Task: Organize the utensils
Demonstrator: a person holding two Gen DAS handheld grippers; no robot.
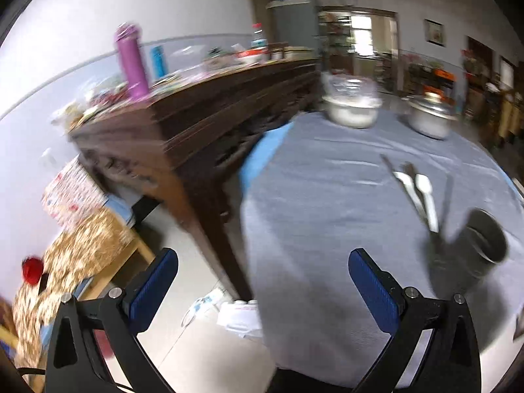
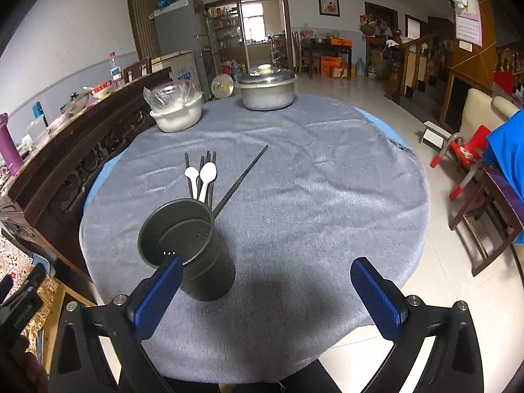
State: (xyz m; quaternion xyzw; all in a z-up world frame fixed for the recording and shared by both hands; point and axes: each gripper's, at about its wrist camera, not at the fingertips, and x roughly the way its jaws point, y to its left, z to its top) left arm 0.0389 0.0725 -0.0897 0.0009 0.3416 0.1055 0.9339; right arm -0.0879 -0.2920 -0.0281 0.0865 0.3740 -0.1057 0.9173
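Here both tongs, left gripper (image 1: pixel 263 281) and right gripper (image 2: pixel 266 290), gape empty, so gathering seems unstarted: chopsticks (image 2: pixel 240 177) and spoons (image 2: pixel 204 178) lie just beyond the near-left holder (image 2: pixel 188 245), awaiting a first pinch

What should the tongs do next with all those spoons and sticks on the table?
Probably move the right tongs forward to the lone dark chopstick lying slanted on the grey tablecloth. Both tongs are open and hold nothing, the dark metal cup looks empty, and the two white plastic spoons and the other chopsticks lie on the cloth behind it.
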